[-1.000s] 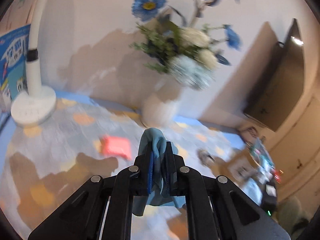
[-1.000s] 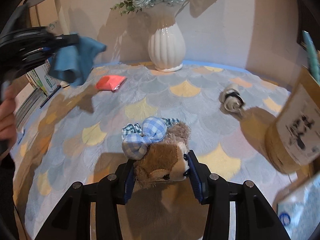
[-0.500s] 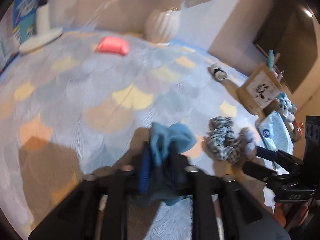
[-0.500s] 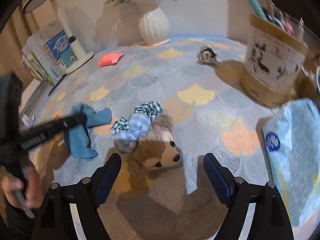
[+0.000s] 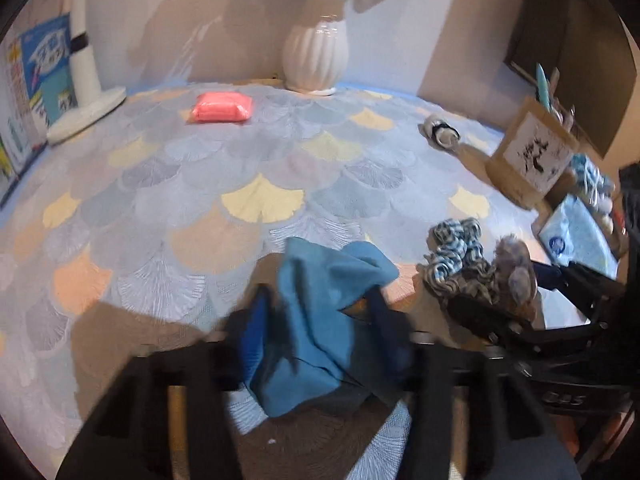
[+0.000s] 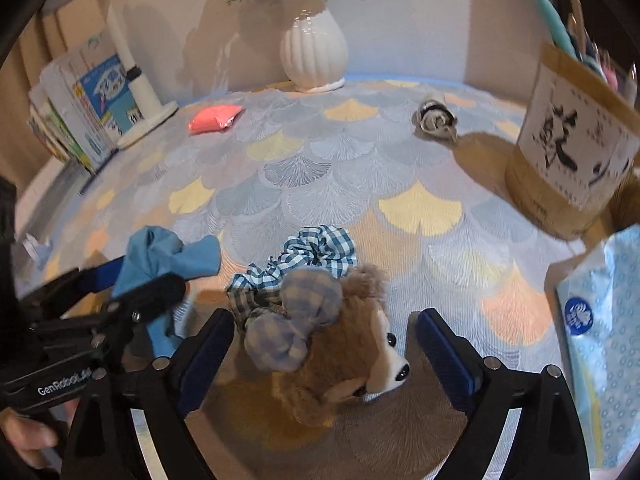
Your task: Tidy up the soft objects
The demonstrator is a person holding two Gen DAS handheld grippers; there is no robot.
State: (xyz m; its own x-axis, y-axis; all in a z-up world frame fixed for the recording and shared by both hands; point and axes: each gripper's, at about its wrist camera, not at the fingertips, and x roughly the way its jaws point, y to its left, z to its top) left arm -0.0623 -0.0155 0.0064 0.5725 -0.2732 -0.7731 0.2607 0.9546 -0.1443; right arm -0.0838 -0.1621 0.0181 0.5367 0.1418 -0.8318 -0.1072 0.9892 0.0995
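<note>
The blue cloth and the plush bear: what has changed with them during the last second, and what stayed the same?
The left gripper carried the blue cloth down from the air to the tablecloth, beside the checked scrunchie; its jaws have loosened but the cloth is still between them. The right gripper let go of the plush bear, which now lies free between its jaws; they are closing slightly. The pink pouch, white vase and small roll stayed put.

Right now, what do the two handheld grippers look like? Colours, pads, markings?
Both are matte black plastic with two angular fingers. The right gripper carries ribbed dark-blue pads on its fingers and round silver screw heads at the pivots. The left gripper has the same blue pads, and white "GenRobot" lettering along its black body. No cables or sleeves are visible.
</note>
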